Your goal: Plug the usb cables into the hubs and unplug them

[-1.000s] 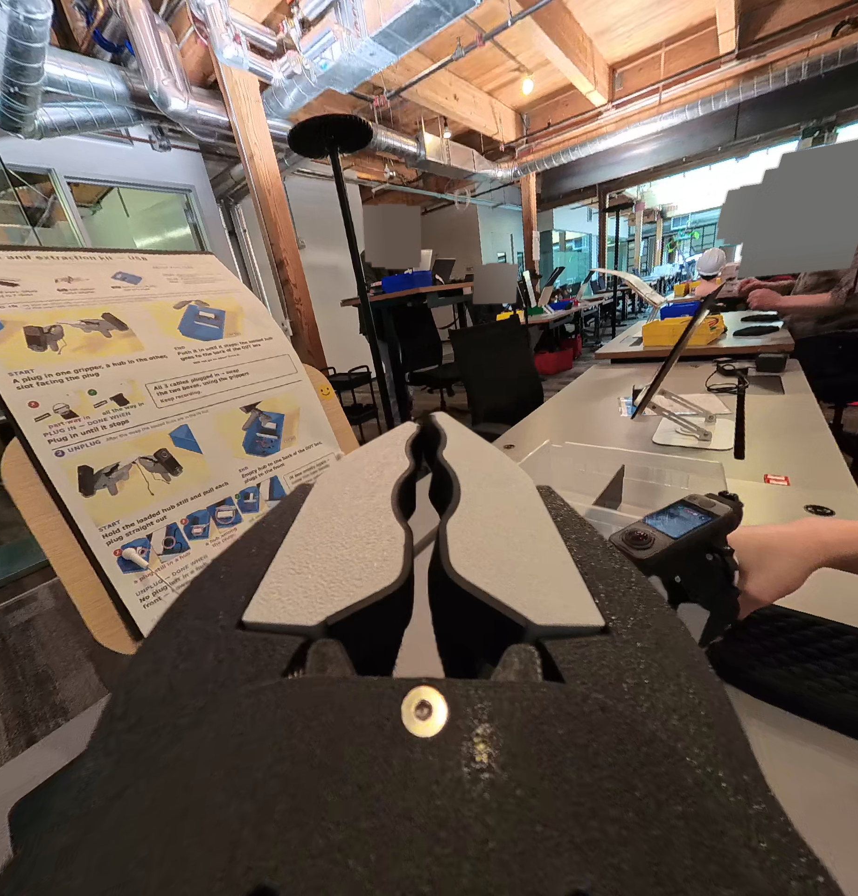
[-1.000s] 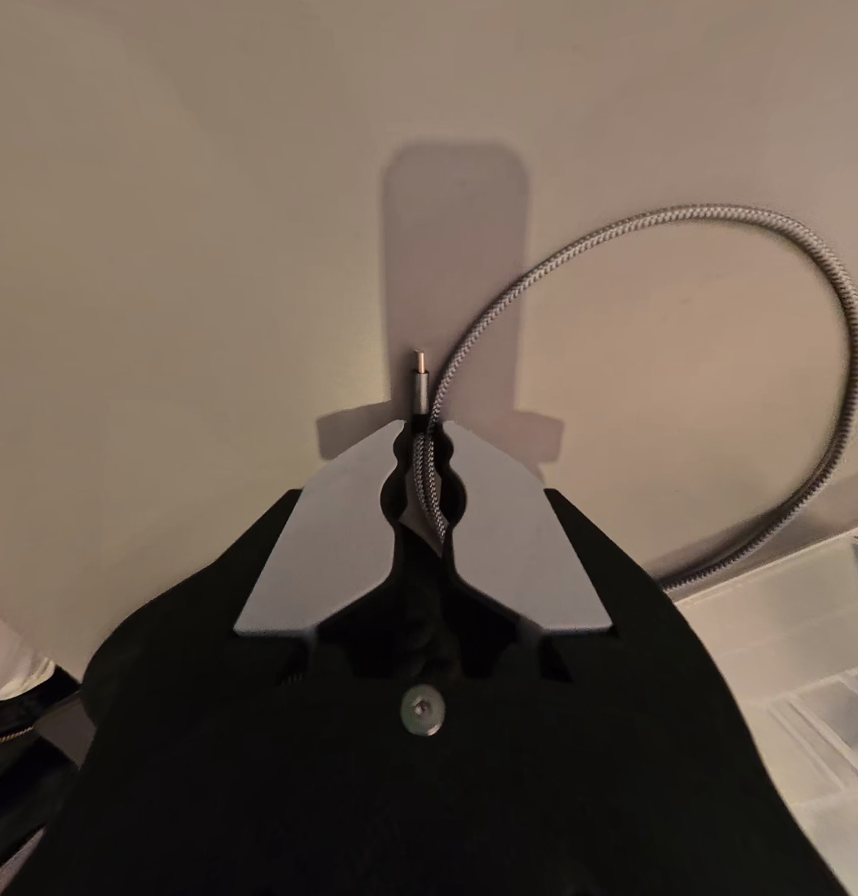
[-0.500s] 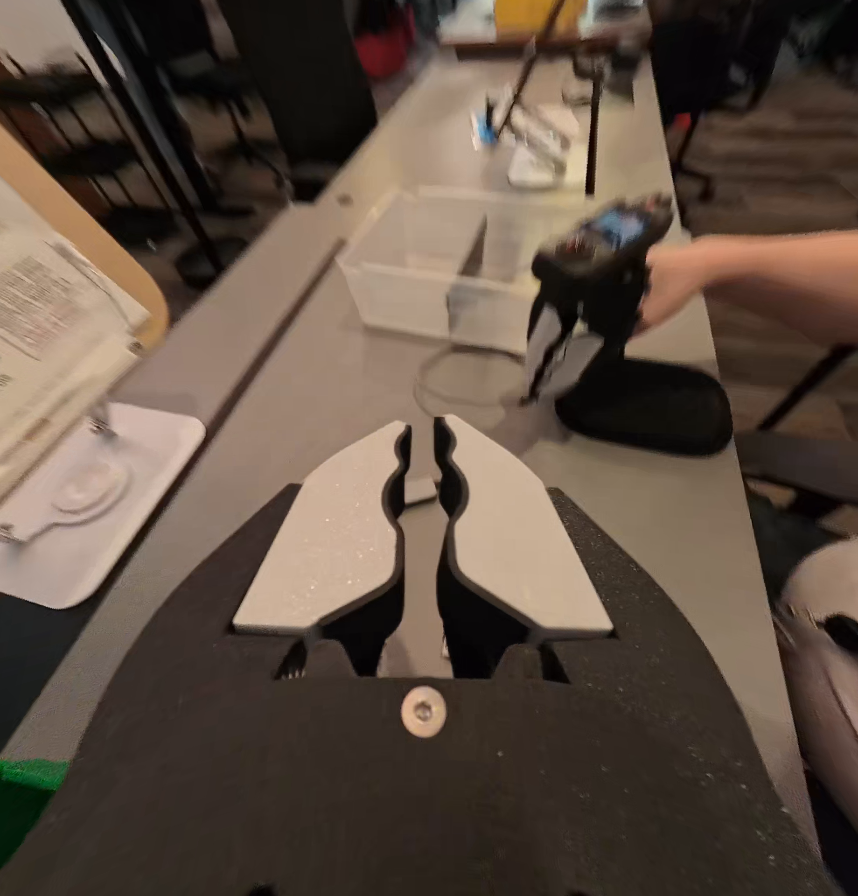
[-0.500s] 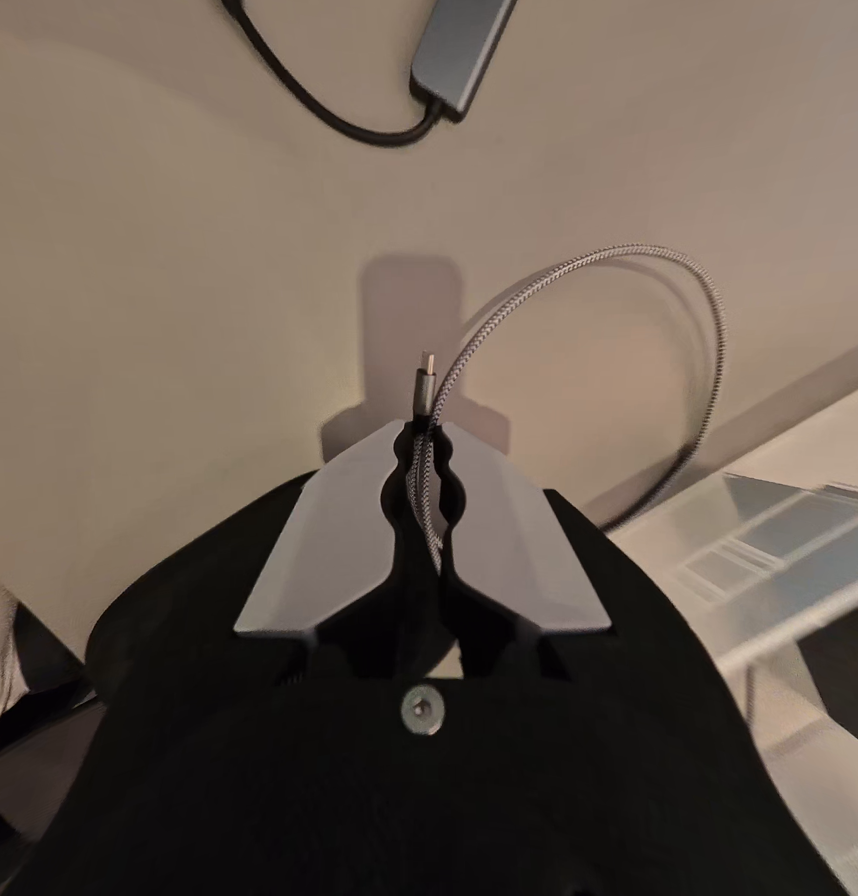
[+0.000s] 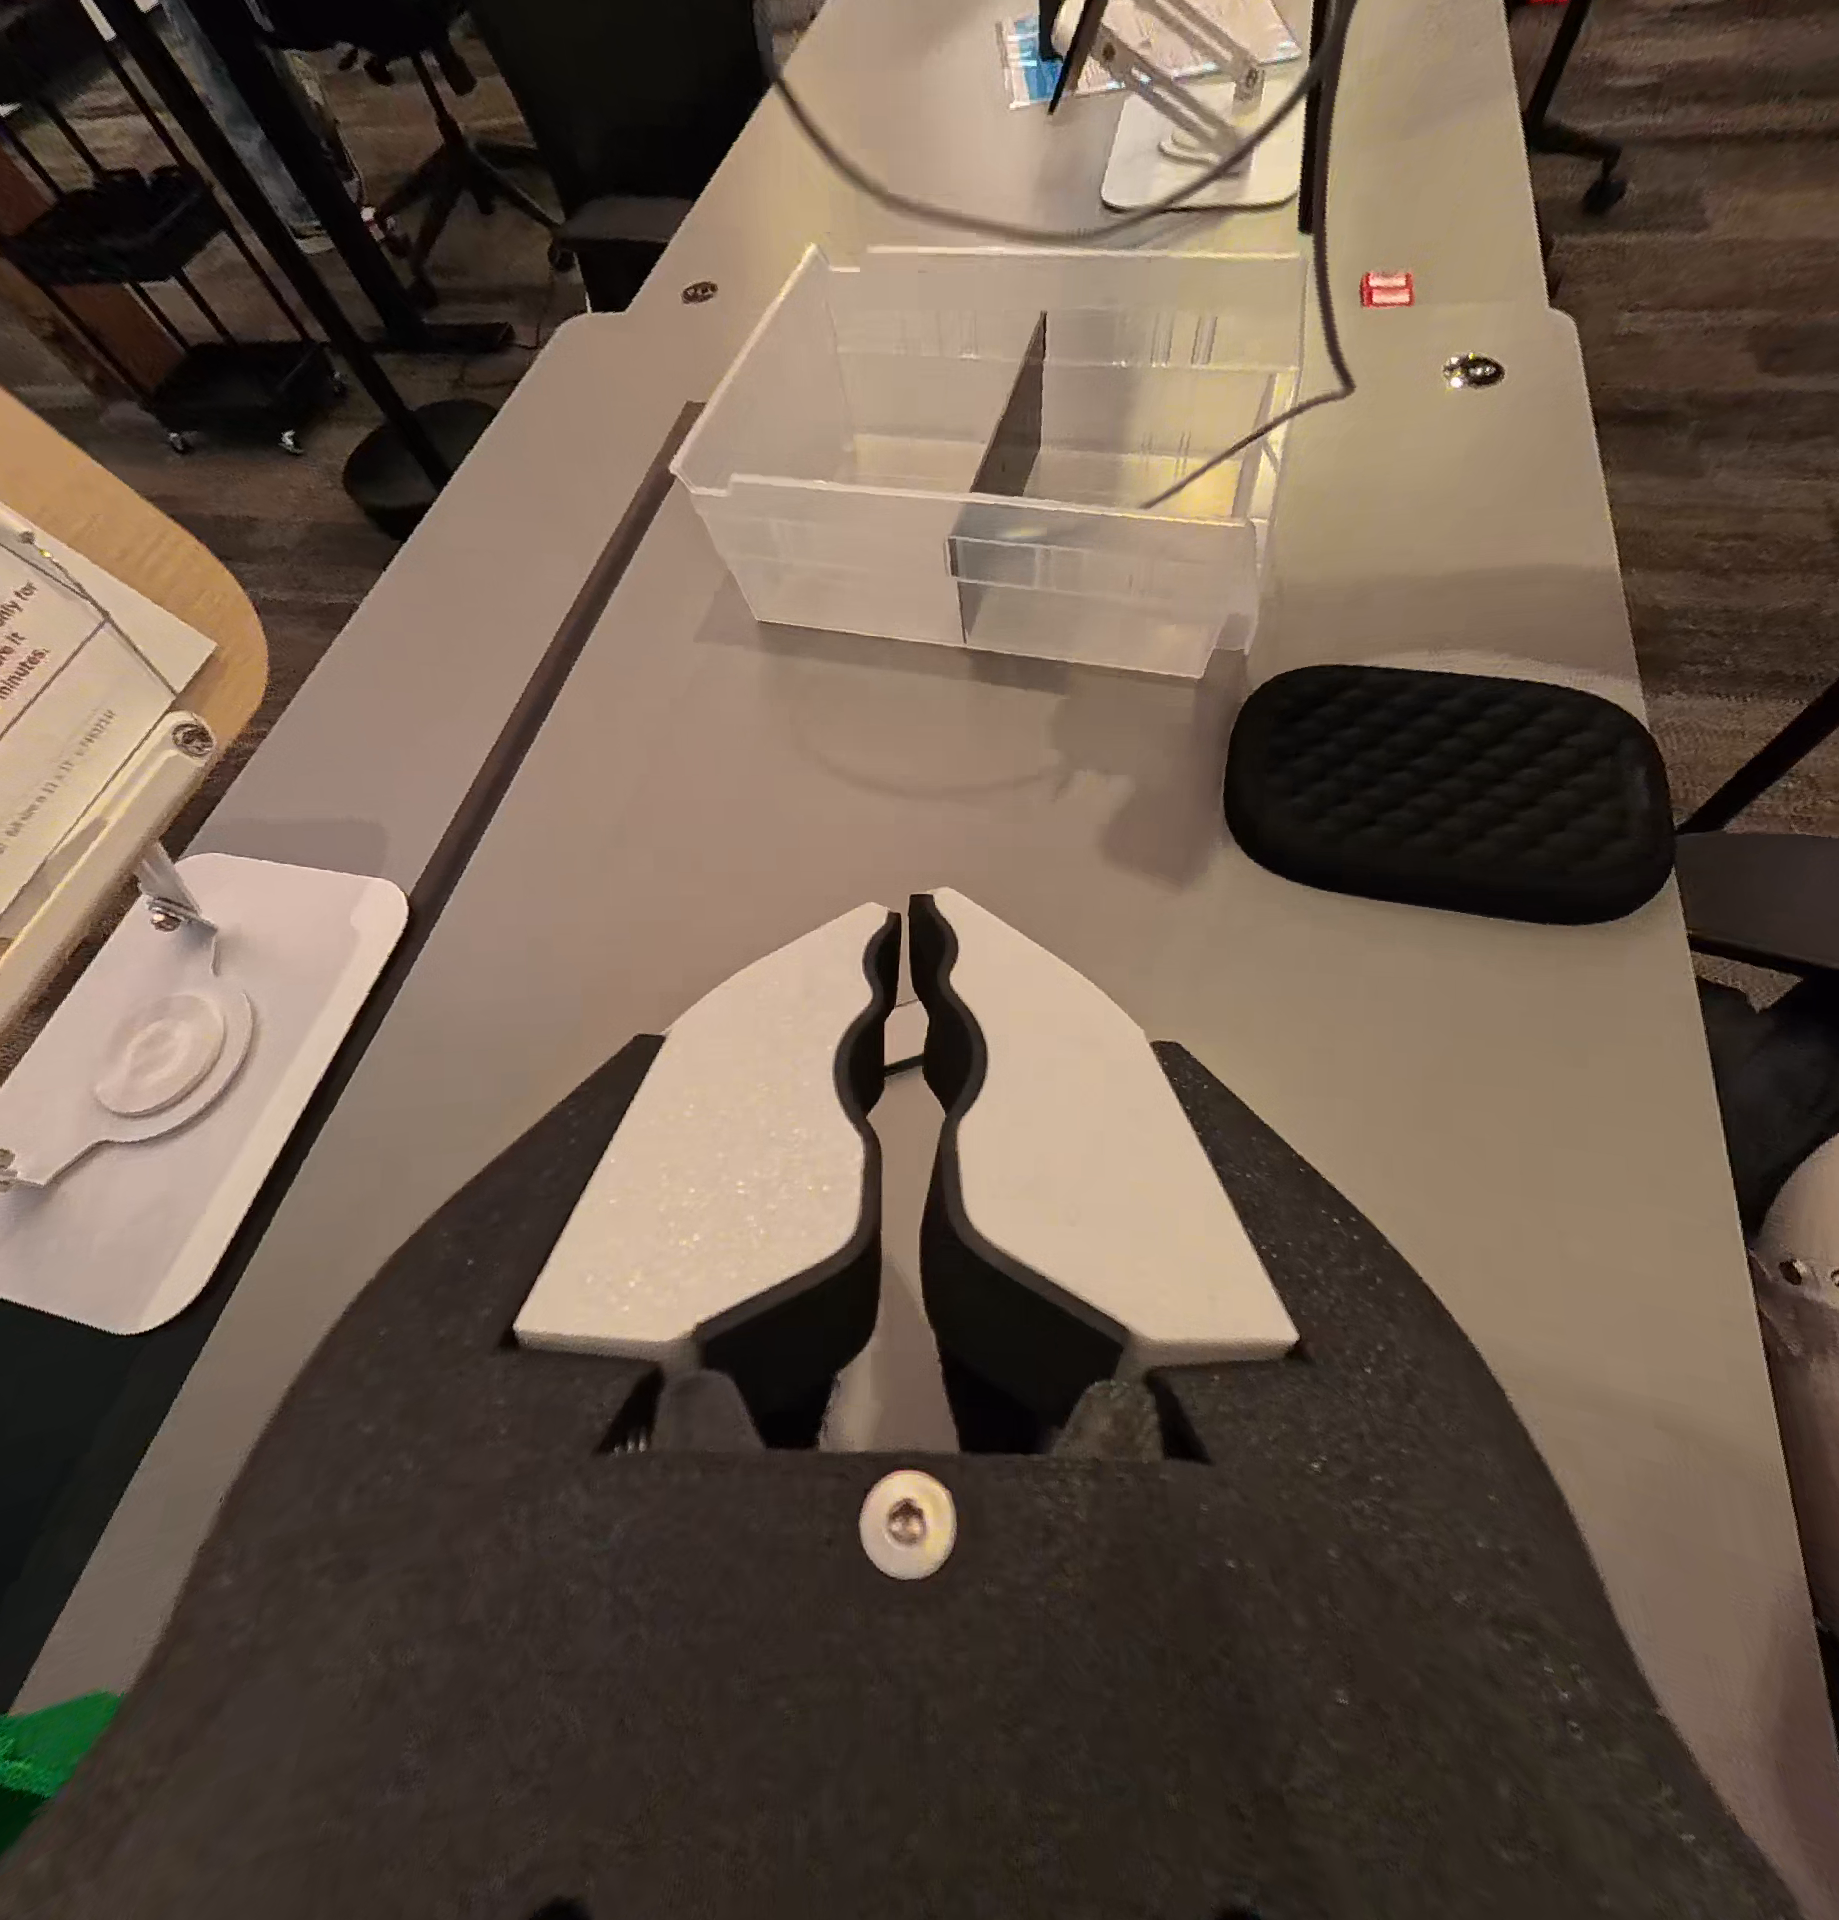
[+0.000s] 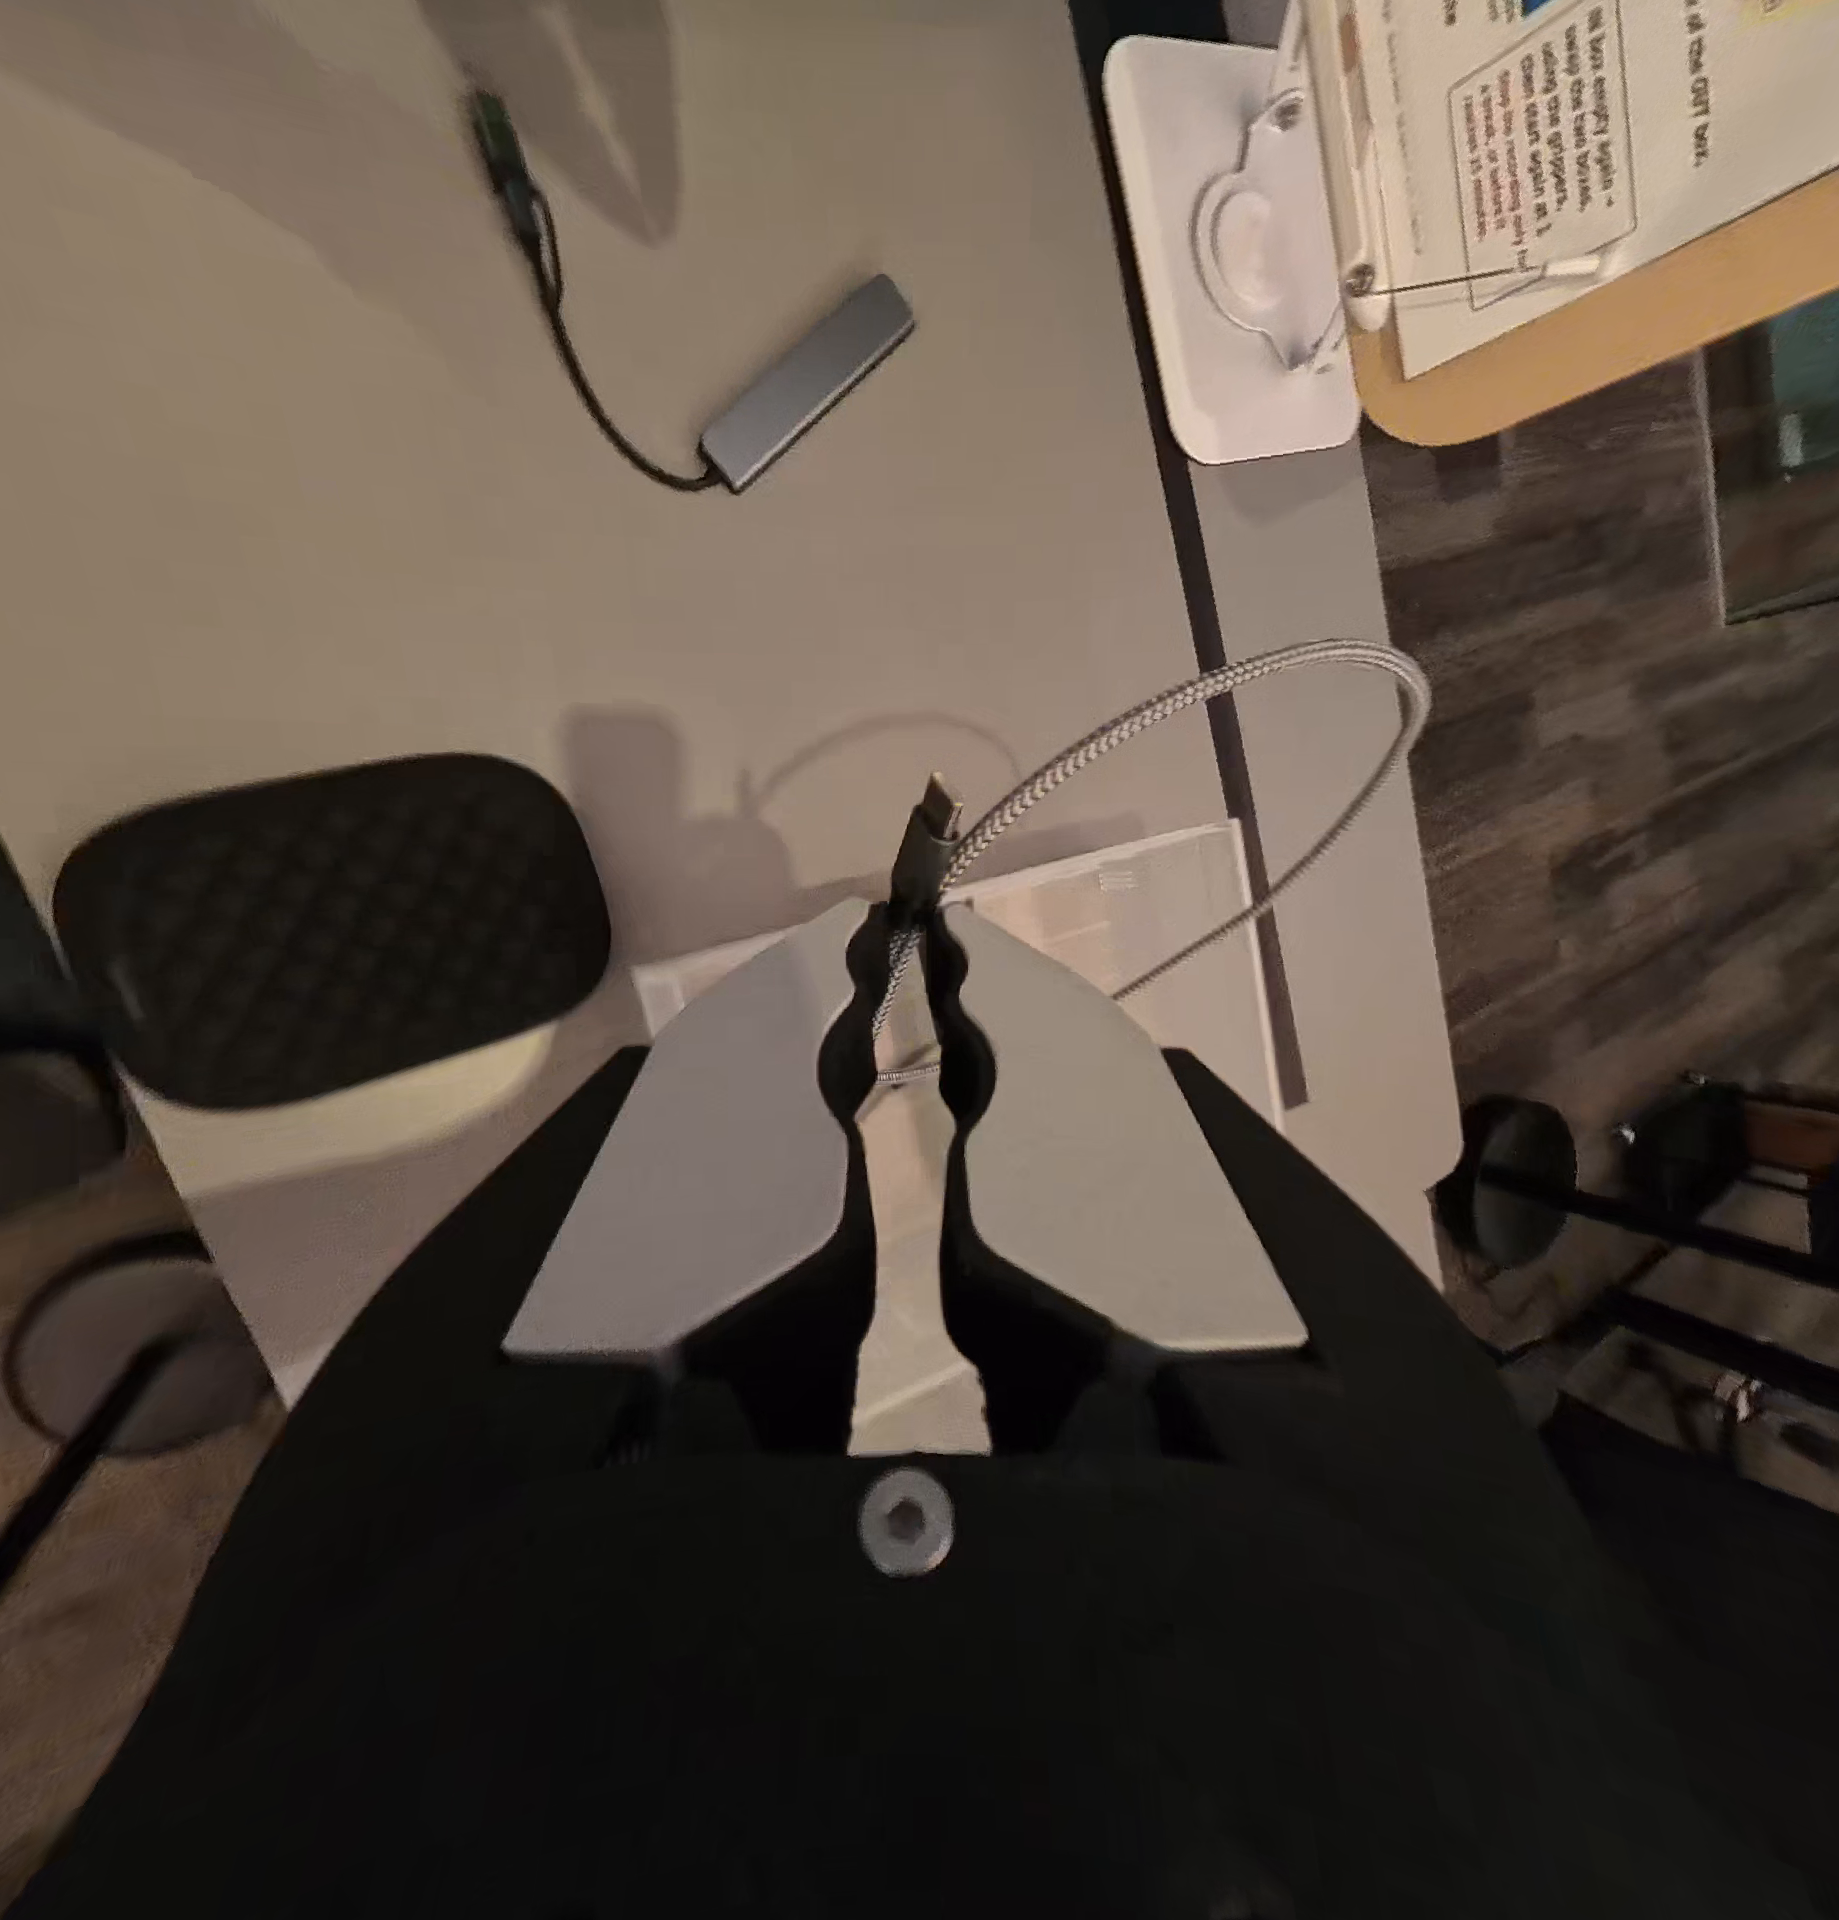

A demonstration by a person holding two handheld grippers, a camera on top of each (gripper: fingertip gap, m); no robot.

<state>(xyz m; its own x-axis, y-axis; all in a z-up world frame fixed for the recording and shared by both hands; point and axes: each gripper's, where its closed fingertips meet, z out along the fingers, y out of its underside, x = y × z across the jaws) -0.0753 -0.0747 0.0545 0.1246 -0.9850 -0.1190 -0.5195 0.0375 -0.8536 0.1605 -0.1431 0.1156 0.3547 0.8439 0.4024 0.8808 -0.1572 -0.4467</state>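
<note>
My right gripper (image 6: pixel 910 909) is shut on a grey braided USB cable (image 6: pixel 1310 675). The cable's plug (image 6: pixel 930 831) sticks out past the fingertips, and the cable loops to the right and back under the gripper. A flat grey hub (image 6: pixel 806 384) with a black lead (image 6: pixel 572 343) lies on the table, far ahead and to the left of the plug. My left gripper (image 5: pixel 904 912) is shut and holds nothing that I can see, low over the table. Only a thin sliver of something grey shows through the gap between its jaws.
A clear divided bin (image 5: pixel 842 561) stands ahead of the left gripper and lies under the right gripper (image 6: pixel 1133 894). A black padded wrist rest (image 5: pixel 1445 790) (image 6: pixel 323 925) lies beside it. An instruction sheet on a white stand (image 5: pixel 167 1091) (image 6: pixel 1237 260) is at the table's edge. A dark cable (image 5: pixel 1336 260) hangs into the bin. The flat grey hub (image 6: pixel 806 384) is about 20 centimetres from my left fingertips and 35 centimetres from my right.
The left view tipped down from the room to the table, and the right gripper has left that view. The right gripper lifted and turned with the cable, which brought the hub into its view.
</note>
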